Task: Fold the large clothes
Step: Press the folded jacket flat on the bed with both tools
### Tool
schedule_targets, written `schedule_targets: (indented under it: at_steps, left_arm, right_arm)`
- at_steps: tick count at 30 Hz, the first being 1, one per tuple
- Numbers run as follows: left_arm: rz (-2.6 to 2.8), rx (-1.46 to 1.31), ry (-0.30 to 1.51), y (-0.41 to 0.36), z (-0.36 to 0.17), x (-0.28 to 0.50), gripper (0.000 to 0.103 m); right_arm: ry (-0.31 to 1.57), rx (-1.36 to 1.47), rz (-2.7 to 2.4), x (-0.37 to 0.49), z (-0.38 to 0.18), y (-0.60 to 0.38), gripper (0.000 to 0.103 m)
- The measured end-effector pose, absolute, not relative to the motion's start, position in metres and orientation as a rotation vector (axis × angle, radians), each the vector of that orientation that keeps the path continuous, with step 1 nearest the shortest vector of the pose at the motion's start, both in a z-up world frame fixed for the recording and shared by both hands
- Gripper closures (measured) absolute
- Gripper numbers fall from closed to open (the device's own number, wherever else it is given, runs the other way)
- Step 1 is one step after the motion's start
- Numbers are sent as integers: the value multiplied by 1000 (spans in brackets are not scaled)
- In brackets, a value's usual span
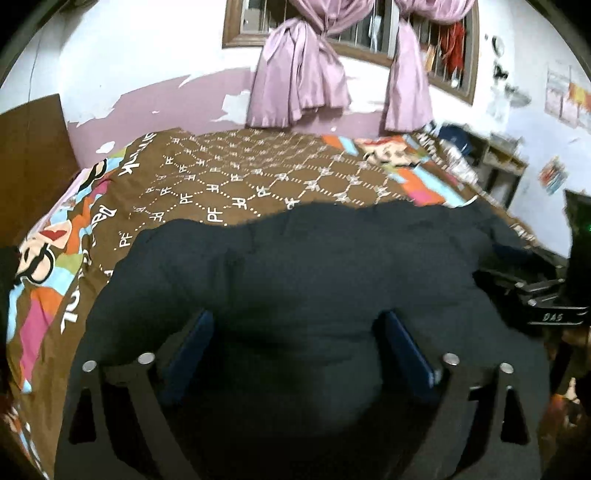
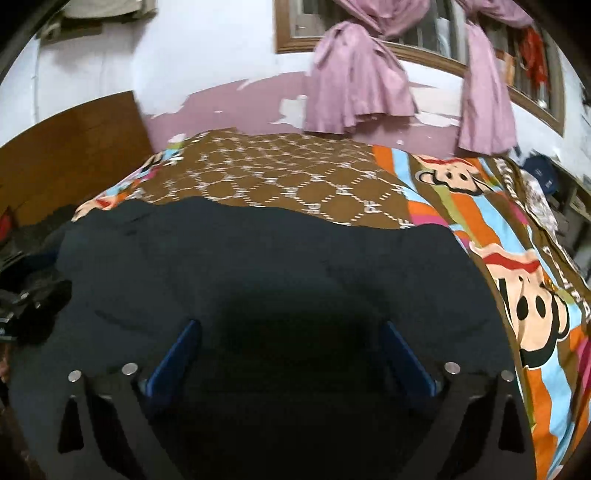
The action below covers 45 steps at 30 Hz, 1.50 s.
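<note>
A brown patterned bedspread [image 1: 258,177] with cartoon borders fills mid-frame. Pink curtains [image 1: 299,74] hang knotted at the top over a barred window [image 1: 362,33]. A wooden headboard [image 2: 70,155] stands at left.

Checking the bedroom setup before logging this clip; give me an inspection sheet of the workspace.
Surface: bed with a brown patterned bedspread, cartoon-print borders.
Job's things: one dark garment spread on the near side of the bed.
Clutter: small pale cloth at the far edge of the bed; shelf with items beside it.
Grippers: left gripper open over the garment; right gripper open over it, holding nothing.
Cables: nothing seen.
Surroundings: barred window with knotted pink curtains, peeling wall paint, wooden headboard.
</note>
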<state>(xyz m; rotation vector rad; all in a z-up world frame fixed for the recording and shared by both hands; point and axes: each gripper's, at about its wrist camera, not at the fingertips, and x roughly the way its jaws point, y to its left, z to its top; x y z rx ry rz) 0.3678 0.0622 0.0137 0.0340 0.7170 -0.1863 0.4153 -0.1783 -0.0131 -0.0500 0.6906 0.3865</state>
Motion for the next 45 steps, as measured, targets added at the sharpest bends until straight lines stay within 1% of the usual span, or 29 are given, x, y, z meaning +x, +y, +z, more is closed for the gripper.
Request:
schedule_targets:
  at_steps: [1,4,10,15,38,45]
  left_arm:
    - [-177,50,721,60,9,374,5]
    - [-185,57,733,67,-8,383,1]
    - [-246,-17,731,75,-21,393,1]
    - [-258,-43,719,74,-16,391,1]
    - [-254,-36,684,68,-22,386,1]
    - [-277,-58,676,72,-12,378,1]
  right_arm:
    - [700,-19,383,422,-18,-184,0]
    - [730,84,382,436,-33,-201,0]
    - [753,188,430,446,-42,-217,0]
    - [758,213,440,445,-47,-218,0]
    - [739,240,437,442,-56,-215,0]
    - [690,247,452,424,-50,-222,0]
